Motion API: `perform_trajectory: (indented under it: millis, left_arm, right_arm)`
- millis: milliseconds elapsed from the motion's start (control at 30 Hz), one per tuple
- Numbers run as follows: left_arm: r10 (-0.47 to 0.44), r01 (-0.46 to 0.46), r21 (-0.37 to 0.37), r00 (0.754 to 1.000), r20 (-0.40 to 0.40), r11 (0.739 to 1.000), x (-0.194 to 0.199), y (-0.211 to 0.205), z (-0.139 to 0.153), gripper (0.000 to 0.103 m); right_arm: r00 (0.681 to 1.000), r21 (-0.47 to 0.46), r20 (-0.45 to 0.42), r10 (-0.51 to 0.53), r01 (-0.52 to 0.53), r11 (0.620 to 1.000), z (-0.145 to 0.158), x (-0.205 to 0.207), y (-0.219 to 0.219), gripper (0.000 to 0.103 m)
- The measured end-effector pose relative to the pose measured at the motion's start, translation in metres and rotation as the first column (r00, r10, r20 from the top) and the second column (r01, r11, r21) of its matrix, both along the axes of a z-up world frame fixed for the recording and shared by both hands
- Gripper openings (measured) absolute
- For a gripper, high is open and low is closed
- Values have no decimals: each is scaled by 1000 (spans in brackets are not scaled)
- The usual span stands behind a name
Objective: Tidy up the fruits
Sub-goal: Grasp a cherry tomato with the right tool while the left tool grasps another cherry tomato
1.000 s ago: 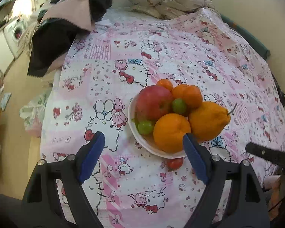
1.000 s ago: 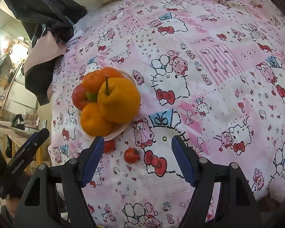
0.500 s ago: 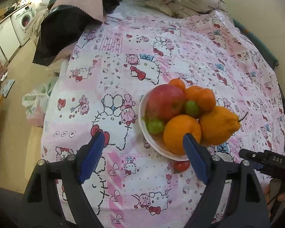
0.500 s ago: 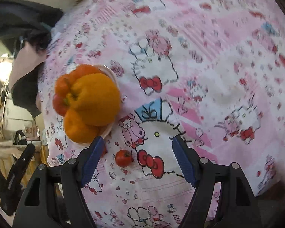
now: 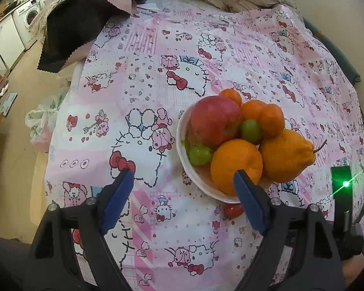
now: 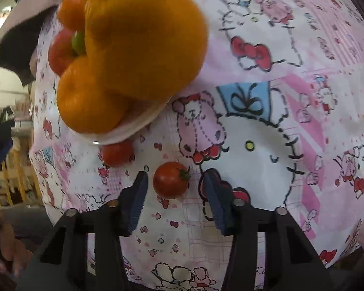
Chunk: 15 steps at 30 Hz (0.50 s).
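The right gripper (image 6: 176,189) sits low over the cloth (image 6: 291,126) with a small tomato (image 6: 170,180) between its blue pads (image 6: 138,200); the jaws are narrowed around it but a sliver of cloth shows on each side, so they have not yet closed on the fruit. That straddle looks deliberate: the tomato is round and would roll off if nudged from one side, so both pads are lined up level with its middle before the squeeze. A second tomato (image 6: 117,152) lies just beside the rim of the bowl (image 6: 133,127), partly tucked under it, and is likely next. The bowl is already heaped: a big knobbly citrus (image 6: 143,41) with a stem, an orange (image 6: 89,101), a red apple (image 5: 214,121), small mandarins (image 5: 270,120) and two green fruits (image 5: 201,154). The pile rises above the rim, so any added tomato will need a hollow to rest in, perhaps the low gap near the green fruits, or it may tumble back out. The left gripper (image 5: 183,200) hangs above the cloth near the bowl, jaws wide and empty, its right pad overlapping the orange in view only; it seems held back to leave the right one room while keeping the bowl in sight.
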<state>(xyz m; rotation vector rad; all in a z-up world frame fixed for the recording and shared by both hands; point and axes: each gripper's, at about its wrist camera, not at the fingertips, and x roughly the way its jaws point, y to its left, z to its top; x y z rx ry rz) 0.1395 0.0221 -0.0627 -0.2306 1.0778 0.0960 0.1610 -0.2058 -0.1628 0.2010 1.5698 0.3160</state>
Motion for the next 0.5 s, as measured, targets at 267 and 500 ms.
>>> perform_trajectory:
  millis: [267, 500]
  left_arm:
    - [-13, 13, 25, 1000, -9, 1000, 0, -2, -6, 82]
    - [-111, 114, 21, 990, -90, 993, -4, -22, -33, 81]
  right_arm:
    - [998, 16, 55, 20, -21, 1000, 10, -2, 5, 33]
    - [981, 142, 113, -156, 140, 980, 47, -4, -37, 33]
